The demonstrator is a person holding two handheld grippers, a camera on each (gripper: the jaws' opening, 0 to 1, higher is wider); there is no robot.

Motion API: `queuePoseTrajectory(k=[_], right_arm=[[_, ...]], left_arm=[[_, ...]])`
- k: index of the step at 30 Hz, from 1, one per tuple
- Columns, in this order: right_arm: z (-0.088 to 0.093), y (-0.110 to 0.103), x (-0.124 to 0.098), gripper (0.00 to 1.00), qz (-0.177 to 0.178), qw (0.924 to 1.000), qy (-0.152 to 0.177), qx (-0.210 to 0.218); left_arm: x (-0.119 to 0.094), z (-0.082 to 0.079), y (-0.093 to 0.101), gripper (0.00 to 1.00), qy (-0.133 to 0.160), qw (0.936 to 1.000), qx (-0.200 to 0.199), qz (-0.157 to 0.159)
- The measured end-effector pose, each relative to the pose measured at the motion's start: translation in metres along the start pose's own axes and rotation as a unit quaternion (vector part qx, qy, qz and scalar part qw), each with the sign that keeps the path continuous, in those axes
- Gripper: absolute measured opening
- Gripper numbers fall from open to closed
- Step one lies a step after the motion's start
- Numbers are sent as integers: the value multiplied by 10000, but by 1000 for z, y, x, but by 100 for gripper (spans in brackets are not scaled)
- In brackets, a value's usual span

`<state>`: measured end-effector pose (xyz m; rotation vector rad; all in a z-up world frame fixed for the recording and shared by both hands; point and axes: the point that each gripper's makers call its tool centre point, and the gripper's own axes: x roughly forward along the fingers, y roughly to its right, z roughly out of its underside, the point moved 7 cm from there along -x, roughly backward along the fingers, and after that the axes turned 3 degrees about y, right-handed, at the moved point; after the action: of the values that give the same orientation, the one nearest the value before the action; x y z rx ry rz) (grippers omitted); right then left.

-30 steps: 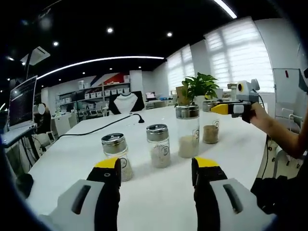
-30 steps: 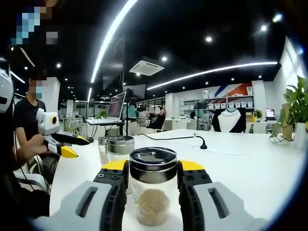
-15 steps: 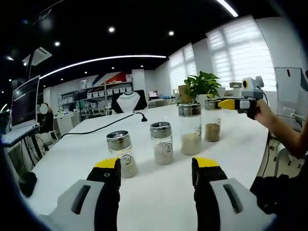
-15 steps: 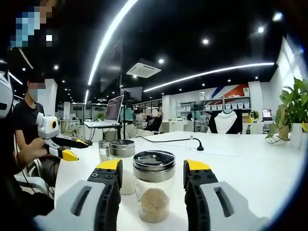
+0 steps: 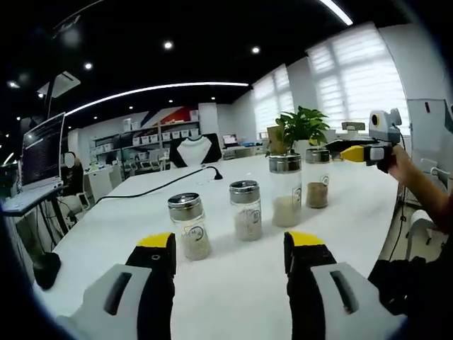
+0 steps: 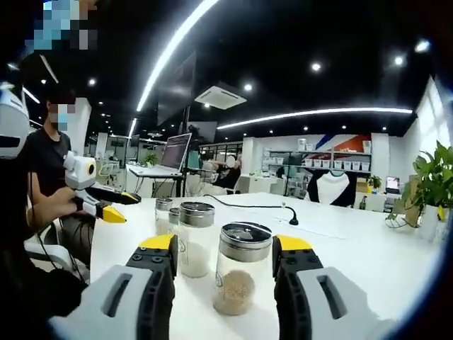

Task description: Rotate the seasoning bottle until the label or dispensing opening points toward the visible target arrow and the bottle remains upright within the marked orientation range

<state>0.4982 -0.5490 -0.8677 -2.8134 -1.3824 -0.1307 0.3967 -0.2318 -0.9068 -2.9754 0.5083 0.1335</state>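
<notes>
Right gripper (image 6: pixel 223 248) was released, jaws apart, not touching the clear glass seasoning bottle with metal lid (image 6: pixel 239 269); bottle stood upright, long axis vertical. Left gripper (image 5: pixel 228 246) also spread, holding nothing.

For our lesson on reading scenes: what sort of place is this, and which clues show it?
Probably an open-plan office or lab: a laptop on a stand, storage shelves along the far wall, and a long white table with a potted plant.

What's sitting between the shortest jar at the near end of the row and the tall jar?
One more jar: in the left gripper view, a silver-lidded jar of pale grains stands between the shortest jar and the tall jar, apart from both.
</notes>
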Motion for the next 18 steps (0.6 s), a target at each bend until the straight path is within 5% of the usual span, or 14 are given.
queuePoseTrajectory(k=[5,18], right_arm=[[-5,-30,-21,65,35,9996,-144,-253],[-2,-38,-38,69,199,9996,-150,-100]], left_arm=[[-1,1,-4,66,-53,10000,-35,-54],[-7,3,-1,66,-64,10000,-55,-18]])
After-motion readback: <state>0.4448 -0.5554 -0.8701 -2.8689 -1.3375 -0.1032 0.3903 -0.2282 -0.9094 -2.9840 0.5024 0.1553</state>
